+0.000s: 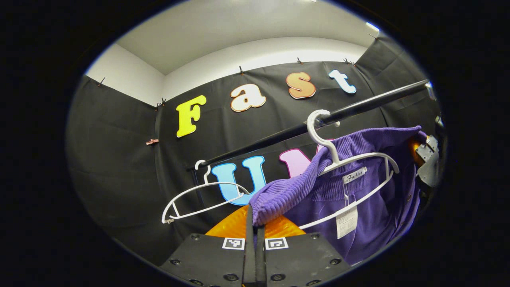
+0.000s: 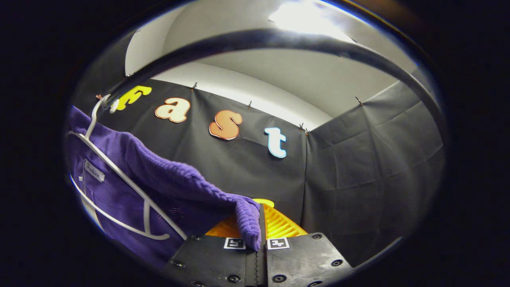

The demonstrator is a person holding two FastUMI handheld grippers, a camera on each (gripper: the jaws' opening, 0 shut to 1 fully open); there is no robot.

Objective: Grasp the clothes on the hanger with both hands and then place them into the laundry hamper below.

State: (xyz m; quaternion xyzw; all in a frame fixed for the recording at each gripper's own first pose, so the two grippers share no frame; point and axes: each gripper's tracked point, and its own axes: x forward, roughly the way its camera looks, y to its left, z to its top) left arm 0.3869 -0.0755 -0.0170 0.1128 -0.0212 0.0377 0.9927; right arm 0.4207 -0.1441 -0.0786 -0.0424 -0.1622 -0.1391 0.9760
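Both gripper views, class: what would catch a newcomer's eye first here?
The purple knit sweater stands out, draped on a white hanger hooked over the black rail. Each gripper's fingers pinch a bunched fold of it, the left gripper and the right gripper. An empty white hanger hangs further along the rail.

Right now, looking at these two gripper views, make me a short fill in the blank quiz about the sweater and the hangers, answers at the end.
1. The sweater pinched by the left gripper is ____ in colour.
2. The hanger under the sweater hooks over a black ____.
3. The number of bare hangers beside it is ____.
4. The right gripper is shut on the sweater's knitted ____.

Answers: purple; rail; one; edge
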